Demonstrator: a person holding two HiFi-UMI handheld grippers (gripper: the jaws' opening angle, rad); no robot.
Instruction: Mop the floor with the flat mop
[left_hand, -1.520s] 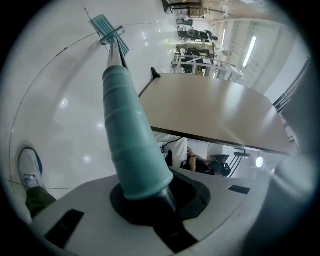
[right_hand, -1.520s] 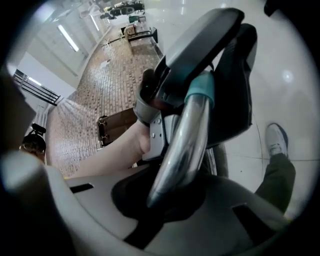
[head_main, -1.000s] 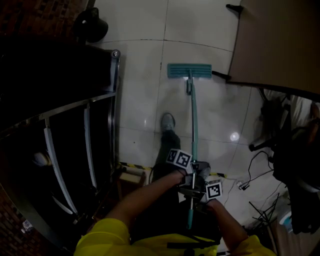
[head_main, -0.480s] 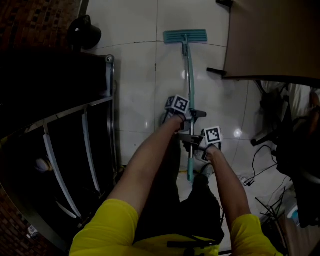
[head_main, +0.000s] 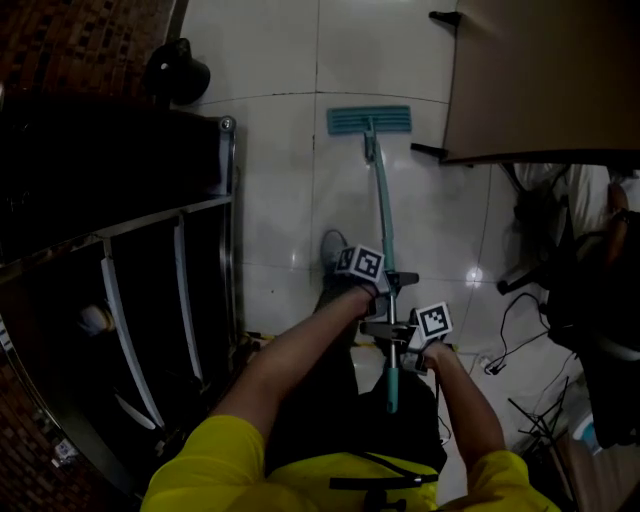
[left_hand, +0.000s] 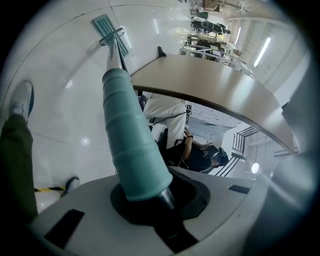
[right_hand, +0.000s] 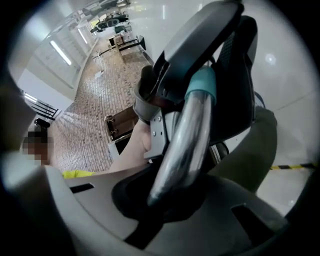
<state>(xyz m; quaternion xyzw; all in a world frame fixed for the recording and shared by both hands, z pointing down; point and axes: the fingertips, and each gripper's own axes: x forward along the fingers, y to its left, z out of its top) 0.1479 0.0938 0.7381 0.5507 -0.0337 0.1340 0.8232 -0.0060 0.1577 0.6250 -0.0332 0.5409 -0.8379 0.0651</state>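
Observation:
The flat mop lies with its teal head (head_main: 368, 120) on the white tiled floor ahead of me, and its handle (head_main: 381, 215) runs back to my hands. My left gripper (head_main: 387, 284) is shut on the handle, higher toward the mop head. Just behind it my right gripper (head_main: 399, 335) is shut on the same handle. In the left gripper view the teal grip (left_hand: 132, 145) rises out of the shut jaws toward the mop head (left_hand: 107, 27). The right gripper view shows the bare metal pole (right_hand: 185, 145) clamped in its jaws, with the left gripper (right_hand: 200, 75) ahead.
A dark metal rack (head_main: 120, 260) fills the left side. A brown table (head_main: 540, 80) stands at the upper right, with a chair base and cables (head_main: 530, 290) below it. A black round object (head_main: 177, 70) sits at top left. My shoe (head_main: 333, 248) is beside the handle.
The mop head was pushed away over the tiles, then has come back toward me. Both hands moved out and back with the handle, still clamped on it.

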